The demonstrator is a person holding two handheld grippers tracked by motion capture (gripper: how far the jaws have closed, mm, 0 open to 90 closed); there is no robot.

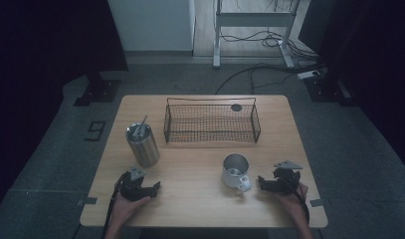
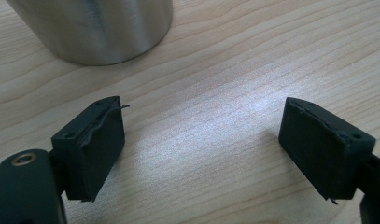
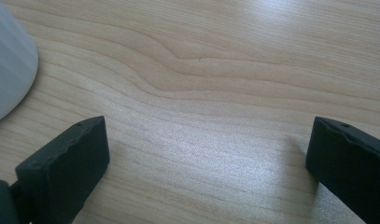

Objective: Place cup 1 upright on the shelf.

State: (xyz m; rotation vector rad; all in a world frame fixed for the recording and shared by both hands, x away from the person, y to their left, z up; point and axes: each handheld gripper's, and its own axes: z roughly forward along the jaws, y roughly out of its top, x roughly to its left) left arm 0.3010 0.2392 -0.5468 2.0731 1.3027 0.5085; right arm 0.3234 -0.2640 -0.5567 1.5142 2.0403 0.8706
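Left hand (image 1: 124, 205) held left gripper (image 1: 149, 189) low over table near front edge, jaws spread wide, nothing between them. Right hand (image 1: 292, 198) held right gripper (image 1: 262, 181) at same height, jaws also wide apart, pointed toward left.

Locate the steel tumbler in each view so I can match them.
High view: steel tumbler stands left of centre, beyond the left gripper.
Left gripper view: its base fills the top left.
Right gripper view: not in it.
Shared landmark: the wooden table.
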